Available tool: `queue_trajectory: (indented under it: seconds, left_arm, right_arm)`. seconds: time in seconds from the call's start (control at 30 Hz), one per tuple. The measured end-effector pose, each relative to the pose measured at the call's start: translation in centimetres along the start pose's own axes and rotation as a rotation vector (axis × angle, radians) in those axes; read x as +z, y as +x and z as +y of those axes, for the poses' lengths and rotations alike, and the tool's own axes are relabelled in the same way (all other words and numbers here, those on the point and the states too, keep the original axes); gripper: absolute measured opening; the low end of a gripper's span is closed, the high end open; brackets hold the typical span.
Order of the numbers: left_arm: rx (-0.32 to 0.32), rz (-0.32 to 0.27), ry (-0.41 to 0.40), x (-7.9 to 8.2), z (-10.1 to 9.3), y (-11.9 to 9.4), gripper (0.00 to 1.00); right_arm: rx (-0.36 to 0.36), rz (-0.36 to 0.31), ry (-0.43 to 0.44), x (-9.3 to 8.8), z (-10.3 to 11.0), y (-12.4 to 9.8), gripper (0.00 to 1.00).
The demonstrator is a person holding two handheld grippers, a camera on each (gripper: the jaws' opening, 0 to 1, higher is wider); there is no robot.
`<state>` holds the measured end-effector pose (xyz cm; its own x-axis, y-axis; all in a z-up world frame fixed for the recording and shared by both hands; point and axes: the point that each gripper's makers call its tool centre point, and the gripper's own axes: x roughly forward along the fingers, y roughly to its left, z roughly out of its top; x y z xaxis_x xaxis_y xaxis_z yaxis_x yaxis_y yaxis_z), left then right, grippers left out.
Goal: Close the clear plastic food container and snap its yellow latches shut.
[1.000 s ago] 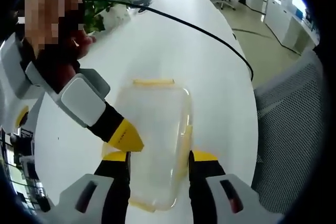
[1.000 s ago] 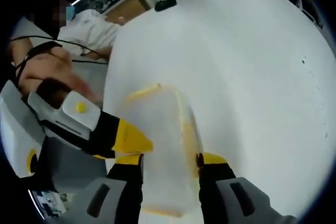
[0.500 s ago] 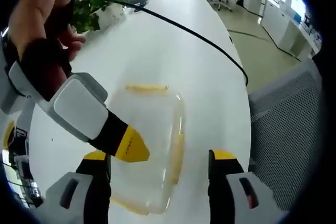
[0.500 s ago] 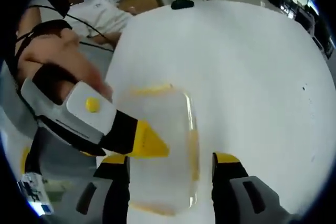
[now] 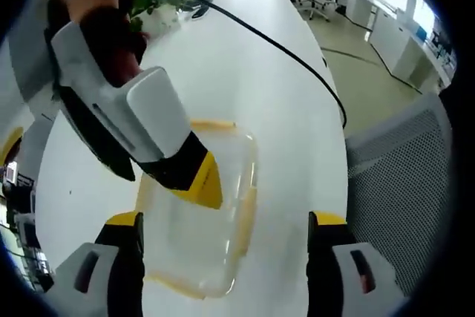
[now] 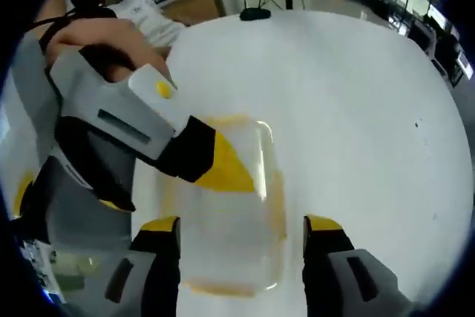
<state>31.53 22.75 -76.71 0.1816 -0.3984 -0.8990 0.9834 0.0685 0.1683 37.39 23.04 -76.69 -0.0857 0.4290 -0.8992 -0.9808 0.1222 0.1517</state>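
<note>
The clear plastic container lies flat on the white table, its lid on top. Yellow latches show at its far end, along its right side and at its near end. My left gripper is open, its jaws wide on either side of the container. From the upper left, a yellow fingertip of my right gripper hangs over the lid. In the right gripper view the container sits between the open jaws of my right gripper, and the left gripper's fingertip reaches over it from the left.
A black cable runs across the table past a green plant. A mesh chair stands beside the table edge. A person in white sits at the far left, near a small black object.
Both grippers have opened from a narrow hold on the container's sides to a wide gap. Each view shows the other gripper's tip moved farther over the lid.
</note>
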Motion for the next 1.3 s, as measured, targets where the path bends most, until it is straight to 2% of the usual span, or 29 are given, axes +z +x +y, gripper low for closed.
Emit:
queue_trajectory:
  seconds: [0.03,0.1,0.23,0.57,0.73,0.9,1.3]
  left_arm:
    - [0.008,0.007,0.005,-0.2,0.1,0.0,0.95]
    - [0.025,0.025,0.086,-0.5,0.4,-0.2,0.96]
    - [-0.002,0.039,0.042,-1.1,0.2,-0.2,0.96]
    - [-0.017,0.038,0.037,-1.8,1.0,-0.6,0.94]
    - [-0.027,0.022,-0.003,-1.9,2.0,-0.8,0.94]
    - [-0.044,0.018,-0.005,-2.1,2.1,-0.8,0.94]
    - [-0.089,0.028,0.014,-3.1,2.6,-0.7,0.92]
  right_arm:
    - [-0.005,-0.014,-0.004,0.2,0.0,-0.2,0.69]
    - [-0.014,-0.042,0.012,0.5,0.1,-0.4,0.72]
    - [-0.028,-0.051,-0.001,0.3,0.5,-0.6,0.73]
    - [-0.059,-0.082,-0.001,0.1,0.8,-1.2,0.72]
    - [-0.069,-0.079,-0.019,-0.1,1.1,-1.4,0.72]
    - [-0.056,-0.084,-0.031,-0.6,1.8,-1.3,0.75]
    - [-0.056,-0.056,-0.038,-2.0,2.7,-1.1,0.75]
